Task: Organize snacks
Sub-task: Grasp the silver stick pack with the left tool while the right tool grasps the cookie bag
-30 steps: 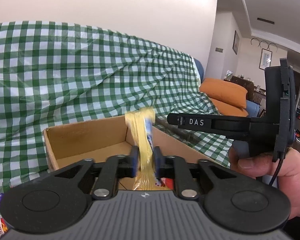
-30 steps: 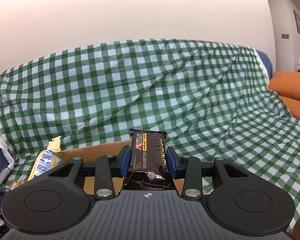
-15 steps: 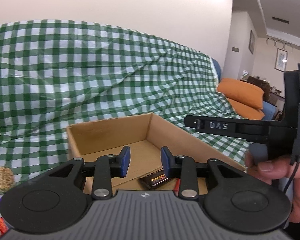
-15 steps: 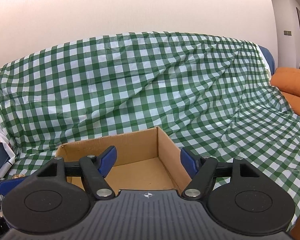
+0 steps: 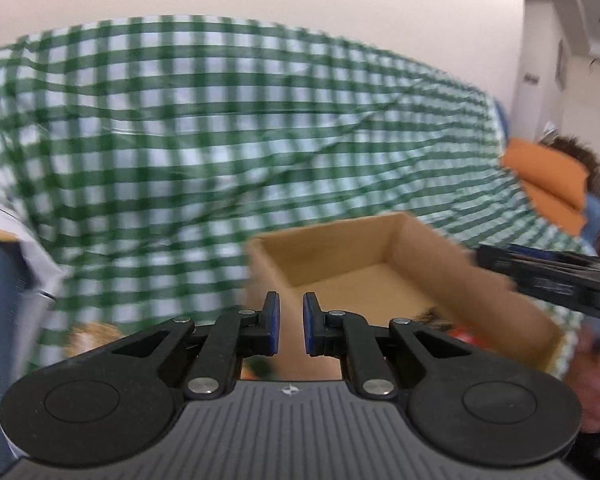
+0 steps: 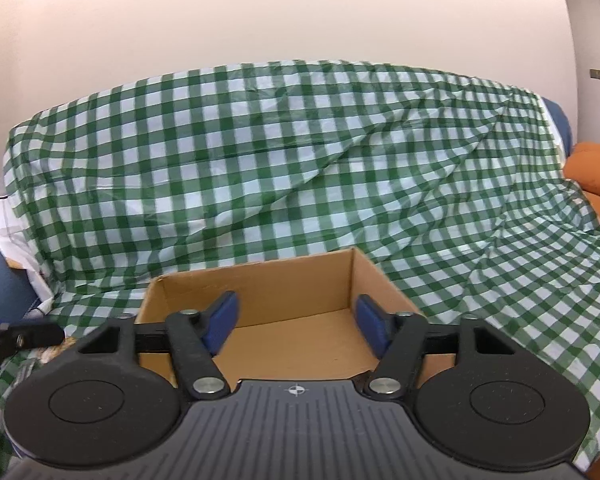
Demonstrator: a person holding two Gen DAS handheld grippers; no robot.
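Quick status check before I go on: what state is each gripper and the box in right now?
left gripper: jaws nearly shut, nothing between them, just been closing.
right gripper: open, empty, jaws just been closing.
cardboard box: open-topped, upright on the checked cloth; a few blurred snacks inside near the front.

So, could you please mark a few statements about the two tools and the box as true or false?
1. The right tool holds a dark snack bar. False: its jaws stand apart with nothing between them.
2. The cardboard box is open at the top. True.
3. The left tool grips a yellow wrapper. False: it is nearly shut and holds nothing.
4. A green checked cloth lies behind the box. True.
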